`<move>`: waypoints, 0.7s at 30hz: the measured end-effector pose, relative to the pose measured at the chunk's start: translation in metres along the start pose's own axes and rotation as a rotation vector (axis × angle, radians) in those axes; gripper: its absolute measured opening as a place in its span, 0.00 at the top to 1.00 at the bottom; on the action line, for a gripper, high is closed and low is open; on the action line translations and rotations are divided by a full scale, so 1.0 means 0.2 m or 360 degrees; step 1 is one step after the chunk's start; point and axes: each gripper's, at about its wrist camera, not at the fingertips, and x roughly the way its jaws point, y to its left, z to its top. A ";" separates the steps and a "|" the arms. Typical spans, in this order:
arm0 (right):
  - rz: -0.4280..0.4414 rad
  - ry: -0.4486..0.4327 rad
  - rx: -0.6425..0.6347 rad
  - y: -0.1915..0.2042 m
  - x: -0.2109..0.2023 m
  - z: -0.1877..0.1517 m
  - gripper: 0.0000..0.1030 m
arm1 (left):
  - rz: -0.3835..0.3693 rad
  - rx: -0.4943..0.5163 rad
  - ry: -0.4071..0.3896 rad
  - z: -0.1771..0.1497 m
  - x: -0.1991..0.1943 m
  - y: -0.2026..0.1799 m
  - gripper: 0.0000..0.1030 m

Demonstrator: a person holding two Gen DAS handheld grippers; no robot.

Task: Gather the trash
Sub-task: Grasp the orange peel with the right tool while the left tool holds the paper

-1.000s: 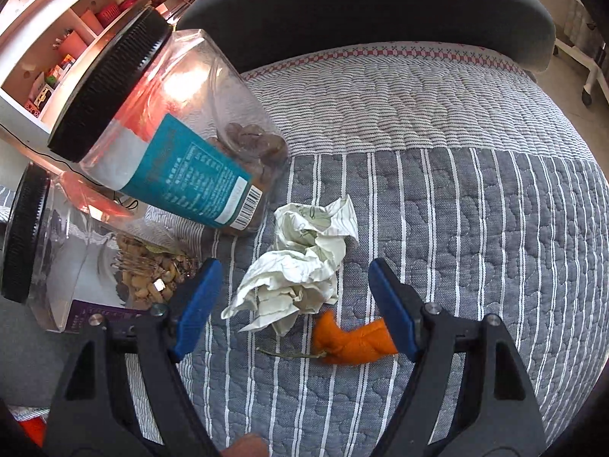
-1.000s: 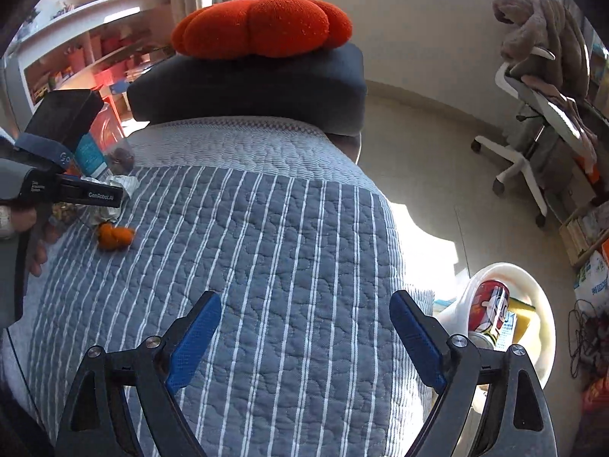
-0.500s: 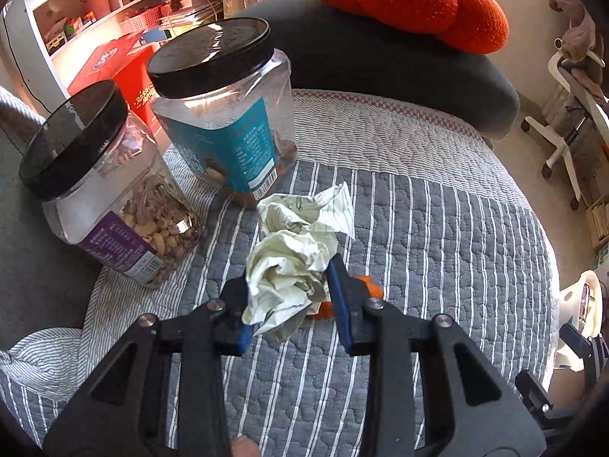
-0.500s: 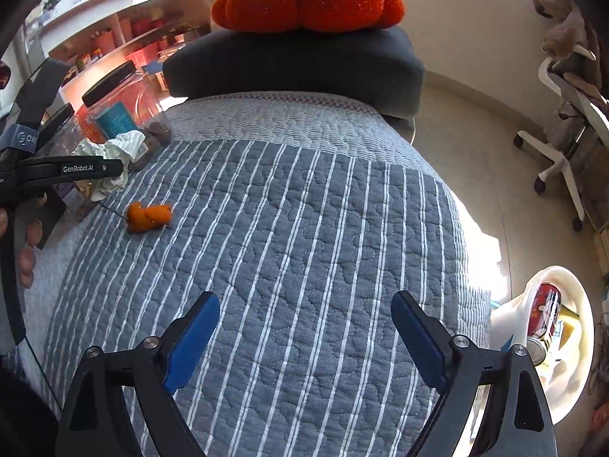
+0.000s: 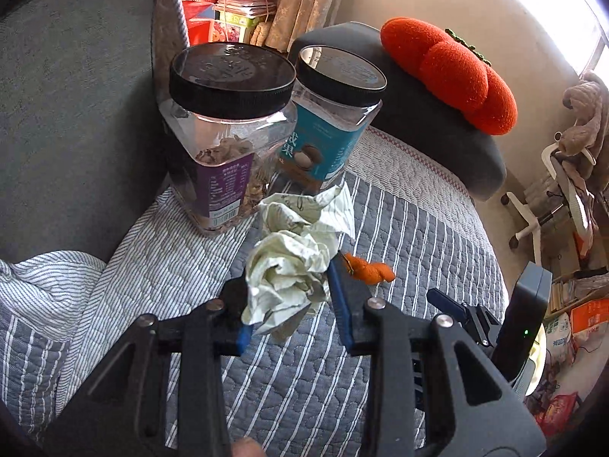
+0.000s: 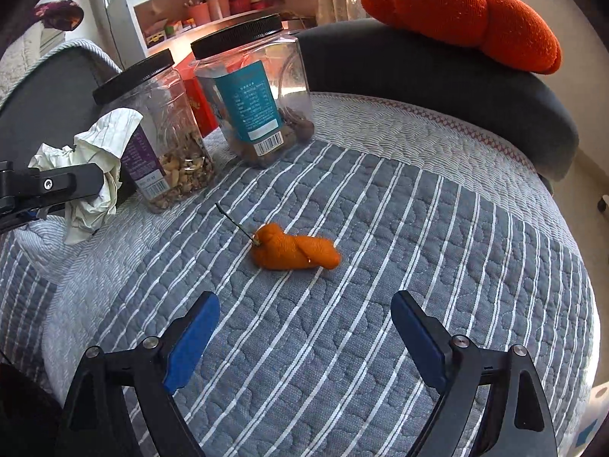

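Observation:
My left gripper (image 5: pixel 291 297) is shut on a crumpled white paper wad (image 5: pixel 293 259) and holds it above the striped quilt (image 5: pixel 399 236); the wad also shows at the left of the right wrist view (image 6: pixel 95 163). An orange peel with a thin stem (image 6: pixel 295 251) lies on the quilt, just ahead of my right gripper (image 6: pixel 304 339), which is open and empty, low over the quilt. The peel shows just right of the left gripper's fingers in the left wrist view (image 5: pixel 371 270).
Two clear jars with black lids stand near the sofa back: a purple-label jar (image 6: pixel 152 133) and a teal-label jar (image 6: pixel 255 103). An orange pumpkin cushion (image 6: pixel 468 15) rests on the dark armrest (image 6: pixel 437 87). A white office chair (image 5: pixel 563 190) stands on the floor.
My left gripper shut on the paper wad and lifted it off the quilt. My right gripper moved left and down toward the orange peel, staying open.

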 end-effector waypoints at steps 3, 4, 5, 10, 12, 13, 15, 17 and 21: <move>0.0002 0.0008 -0.0044 0.04 0.10 0.05 0.10 | -0.0005 0.0006 -0.0030 0.01 -0.02 0.01 0.64; 0.0003 0.0013 -0.0072 0.05 0.13 0.07 0.10 | -0.0016 0.0001 -0.0023 0.01 -0.02 0.01 0.64; -0.0005 0.0021 -0.0096 0.07 0.16 0.08 0.10 | -0.0029 -0.0002 -0.0009 0.00 -0.01 0.01 0.64; -0.0034 0.0102 -0.0175 0.12 0.28 0.14 0.30 | -0.0058 -0.0022 0.0044 0.00 0.01 0.04 0.64; -0.0065 0.0162 -0.0204 0.13 0.33 0.14 0.40 | -0.0055 -0.0028 0.0057 0.01 0.01 0.05 0.64; -0.0073 0.0155 -0.0208 0.14 0.33 0.13 0.41 | -0.0055 -0.0034 0.0062 0.01 0.01 0.06 0.64; -0.0063 0.0128 -0.0174 0.13 0.32 0.13 0.45 | -0.0056 -0.0043 0.0070 0.01 0.02 0.06 0.64; -0.0037 0.0101 -0.0121 0.11 0.29 0.12 0.49 | -0.0057 -0.0041 0.0078 0.01 0.02 0.06 0.64; -0.0022 0.0064 -0.0045 0.07 0.23 0.11 0.68 | -0.0059 -0.0031 0.0089 0.01 0.03 0.05 0.64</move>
